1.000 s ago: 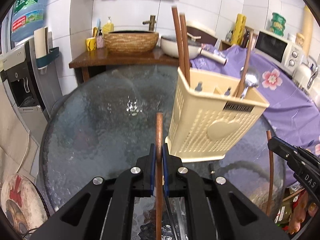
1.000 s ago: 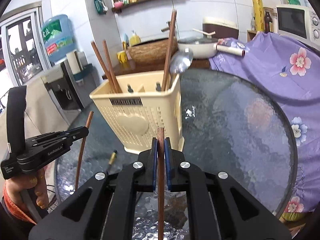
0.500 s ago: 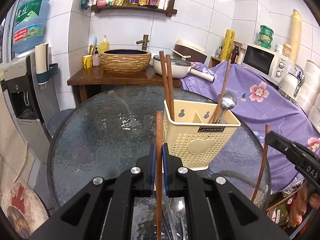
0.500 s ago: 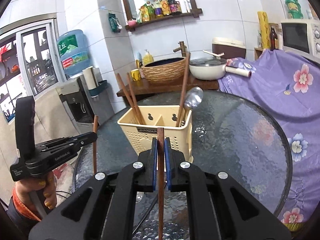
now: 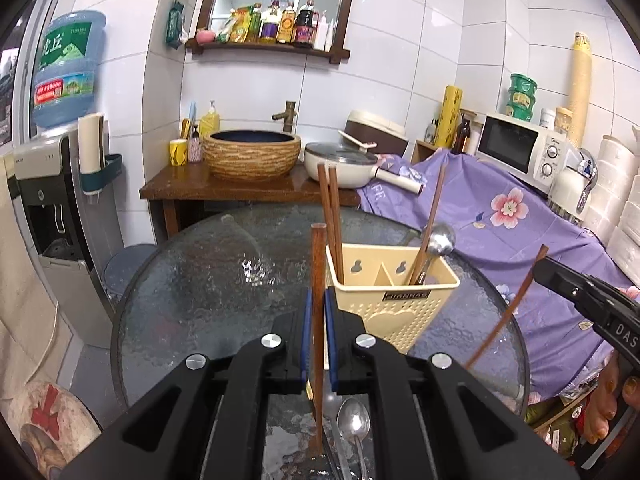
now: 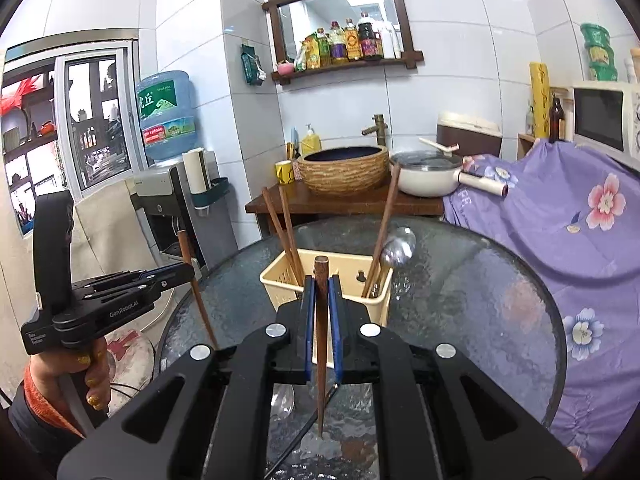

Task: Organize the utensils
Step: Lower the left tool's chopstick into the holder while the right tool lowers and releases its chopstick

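A cream utensil basket (image 5: pixel 394 300) (image 6: pixel 280 278) stands on the round glass table (image 5: pixel 208 280). It holds two brown chopsticks (image 5: pixel 331 216), another chopstick (image 5: pixel 430 220) and a steel spoon (image 5: pixel 440 238). My left gripper (image 5: pixel 317 304) is shut on a brown chopstick (image 5: pixel 318 264), held upright above the table in front of the basket. My right gripper (image 6: pixel 321 292) is shut on another brown chopstick (image 6: pixel 321 340), also upright. Loose spoons (image 5: pixel 354 426) lie on the table below the left gripper.
A wooden counter with a woven basin (image 5: pixel 252 156) and a white pan (image 5: pixel 340 164) stands behind the table. A purple flowered cloth (image 5: pixel 512 216) covers furniture on the right, with a microwave (image 5: pixel 520 150) on it. A water dispenser (image 5: pixel 44 200) stands at the left.
Both grippers have risen and drawn back from the basket with their chopsticks; the basket now looks smaller and lower in both views.
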### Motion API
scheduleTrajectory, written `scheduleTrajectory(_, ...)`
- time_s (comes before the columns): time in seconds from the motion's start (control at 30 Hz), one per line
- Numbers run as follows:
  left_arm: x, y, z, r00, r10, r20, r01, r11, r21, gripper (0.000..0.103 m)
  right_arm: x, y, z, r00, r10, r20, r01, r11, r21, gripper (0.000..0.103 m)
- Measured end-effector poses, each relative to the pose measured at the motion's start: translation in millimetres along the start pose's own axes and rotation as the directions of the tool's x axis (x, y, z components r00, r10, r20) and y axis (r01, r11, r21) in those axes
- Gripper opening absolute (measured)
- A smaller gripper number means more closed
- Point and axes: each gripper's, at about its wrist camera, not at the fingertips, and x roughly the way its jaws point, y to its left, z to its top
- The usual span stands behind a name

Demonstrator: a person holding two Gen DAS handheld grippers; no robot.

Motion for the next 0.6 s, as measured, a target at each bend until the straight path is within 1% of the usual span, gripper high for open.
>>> scheduleTrajectory(0.07, -2, -1, 3, 1.000, -0.003, 0.008, 0.003, 1.000, 0.004, 0.007, -2, 3, 6, 1.000, 0.003, 0.011, -0.003, 1.000, -0.006, 0.008)
scheduleTrajectory(0.17, -4, 0, 12, 0.999, -0.026, 0.020, 0.026, 0.999, -0.026, 0.007, -2, 4, 16, 1.000, 0.009, 0.029, -0.008, 1.000, -0.007, 0.008)
scheduleTrajectory(0.33, -5, -6, 23, 0.999, -0.034, 0.030, 0.035, 0.999, -0.022, 0.007, -1, 6, 35, 0.999, 0.025, 0.026, -0.025, 1.000, -0.014, 0.008)
scheduleTrajectory(0.47, -6, -12, 43, 0.996, -0.092, 0.020, 0.093, 0.995, -0.026, 0.007, -2, 8, 57, 0.999, 0.039, 0.024, -0.038, 0.999, -0.031, 0.008)
scheduleTrajectory(0.6, -15, -19, 70, 0.990, -0.134, 0.036, 0.135, 0.991, -0.020, 0.007, -8, 11, 85, 0.998, 0.054, 0.030, -0.052, 0.998, -0.045, 0.008)
